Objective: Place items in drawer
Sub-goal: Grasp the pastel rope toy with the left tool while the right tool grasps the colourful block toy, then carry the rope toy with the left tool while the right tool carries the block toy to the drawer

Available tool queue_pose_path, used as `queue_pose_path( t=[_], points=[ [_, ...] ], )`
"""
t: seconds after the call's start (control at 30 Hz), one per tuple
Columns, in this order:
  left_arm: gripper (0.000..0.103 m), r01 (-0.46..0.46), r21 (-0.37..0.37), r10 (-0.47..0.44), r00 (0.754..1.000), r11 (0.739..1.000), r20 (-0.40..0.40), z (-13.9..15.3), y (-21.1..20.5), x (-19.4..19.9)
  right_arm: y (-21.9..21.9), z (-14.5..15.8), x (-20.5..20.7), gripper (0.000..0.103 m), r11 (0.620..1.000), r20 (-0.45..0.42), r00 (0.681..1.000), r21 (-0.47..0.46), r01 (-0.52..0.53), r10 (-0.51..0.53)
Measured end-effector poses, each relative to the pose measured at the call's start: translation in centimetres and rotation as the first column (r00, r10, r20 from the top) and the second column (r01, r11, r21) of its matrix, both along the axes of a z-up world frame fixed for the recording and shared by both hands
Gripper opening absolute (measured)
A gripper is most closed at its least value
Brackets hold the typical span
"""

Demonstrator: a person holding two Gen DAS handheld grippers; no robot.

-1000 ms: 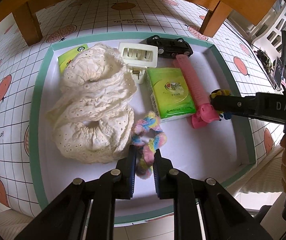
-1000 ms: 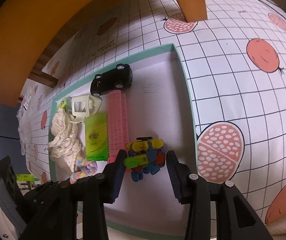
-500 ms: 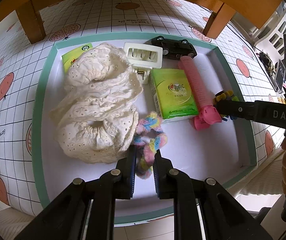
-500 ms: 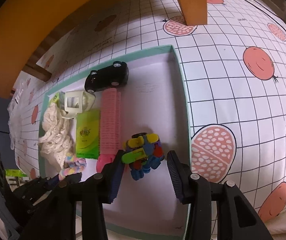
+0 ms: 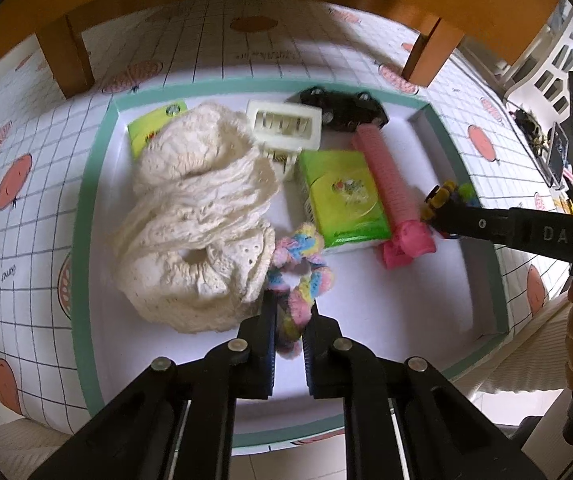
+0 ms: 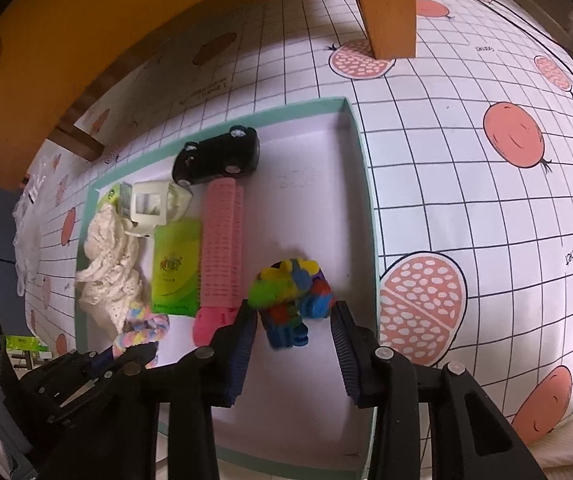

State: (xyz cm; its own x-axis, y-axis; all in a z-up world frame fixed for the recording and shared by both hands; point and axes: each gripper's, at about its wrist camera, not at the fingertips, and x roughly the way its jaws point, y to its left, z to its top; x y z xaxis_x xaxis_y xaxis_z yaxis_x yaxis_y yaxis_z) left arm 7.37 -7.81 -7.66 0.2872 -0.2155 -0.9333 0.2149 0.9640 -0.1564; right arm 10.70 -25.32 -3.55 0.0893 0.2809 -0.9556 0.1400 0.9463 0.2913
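Inside the teal-rimmed drawer (image 5: pixel 86 216), the left claw (image 5: pixel 289 322) is clenched on the pastel fuzzy scrunchie (image 5: pixel 300 268) beside the cream lace cloth (image 5: pixel 194 224). Toward the right wall, the right claw (image 6: pixel 292 320) – its jaws just closing – brackets the multicoloured block cluster (image 6: pixel 292 296); contact on both sides is unclear.

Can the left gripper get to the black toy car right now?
Probably not yet. The left gripper is shut on the scrunchie, and the car sits at the drawer's far edge, behind the clip and tissue pack.
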Motion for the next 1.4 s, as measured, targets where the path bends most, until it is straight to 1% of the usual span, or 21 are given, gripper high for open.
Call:
queue_pose_path(
  t=[0.03,0.1,0.3,0.47,0.5,0.57,0.6,0.67,0.87,1.0,1.13,1.2,1.3,1.33,1.4],
  points=[
    [0.011,0.001,-0.003,-0.001,1.0,1.0,0.011,0.3,0.0,-0.1,-0.2,0.2,-0.1,0.026,1.0,0.005,1.0,-0.001,0.0,0.0],
    [0.011,0.003,-0.008,-0.003,1.0,1.0,0.018,0.5,-0.2,-0.1,-0.2,0.5,-0.1,0.024,1.0,0.01,1.0,0.003,-0.005,0.005],
    [0.011,0.0,-0.013,0.0,1.0,1.0,0.008,0.3,-0.2,0.0,-0.8,0.2,-0.2,0.024,1.0,-0.014,1.0,0.018,0.014,-0.014],
    [0.011,-0.007,-0.013,0.007,1.0,1.0,-0.004,0.0,0.0,0.1,-2.0,-0.3,0.2,0.025,0.994,-0.033,0.997,0.081,0.076,-0.073],
    [0.011,-0.009,-0.014,0.009,1.0,1.0,-0.006,0.0,0.0,0.1,-2.2,-0.3,0.3,0.027,0.992,-0.034,0.996,0.09,0.087,-0.084],
    [0.011,-0.013,-0.016,0.012,1.0,1.0,-0.006,0.0,0.0,0.1,-2.5,-0.3,0.3,0.041,0.99,-0.04,0.994,0.101,0.103,-0.1],
    [0.011,-0.014,-0.018,0.014,1.0,1.0,-0.006,0.1,0.1,0.0,-2.7,-0.3,0.3,0.05,0.987,-0.043,0.992,0.106,0.119,-0.115],
    [0.011,-0.018,-0.022,0.018,1.0,1.0,-0.007,0.1,0.1,0.1,-2.7,-0.3,0.4,0.05,0.983,-0.044,0.99,0.122,0.137,-0.132],
    [0.011,-0.021,-0.017,0.021,1.0,1.0,-0.014,0.1,0.1,0.1,-2.3,-0.6,0.8,0.05,0.985,-0.047,0.991,0.112,0.132,-0.128],
    [0.011,-0.02,-0.014,0.02,1.0,1.0,-0.021,0.0,0.0,0.3,-2.3,-1.0,1.5,0.05,0.982,-0.044,0.988,0.11,0.153,-0.149],
    [0.011,-0.019,-0.015,0.018,0.999,1.0,-0.027,0.0,0.1,0.4,-1.7,-1.4,1.9,0.05,0.986,-0.048,0.989,0.082,0.147,-0.143],
    [0.011,-0.019,-0.014,0.018,0.999,1.0,-0.031,-0.1,0.1,0.4,-1.3,-1.8,2.1,0.047,0.991,-0.052,0.99,0.045,0.13,-0.127],
    [0.011,-0.018,-0.012,0.018,0.999,1.0,-0.036,-0.2,0.1,0.4,-0.9,-1.9,2.3,0.045,0.994,-0.051,0.993,0.014,0.111,-0.11],
    [0.011,-0.019,-0.012,0.018,0.999,1.0,-0.037,-0.2,0.1,0.4,-0.8,-1.9,2.3,0.041,0.994,-0.05,0.993,0.007,0.109,-0.108],
    [0.011,-0.019,-0.011,0.019,0.999,1.0,-0.039,-0.2,0.1,0.4,-0.9,-2.0,2.3,0.041,0.994,-0.048,0.993,0.004,0.111,-0.11]
  ],
)
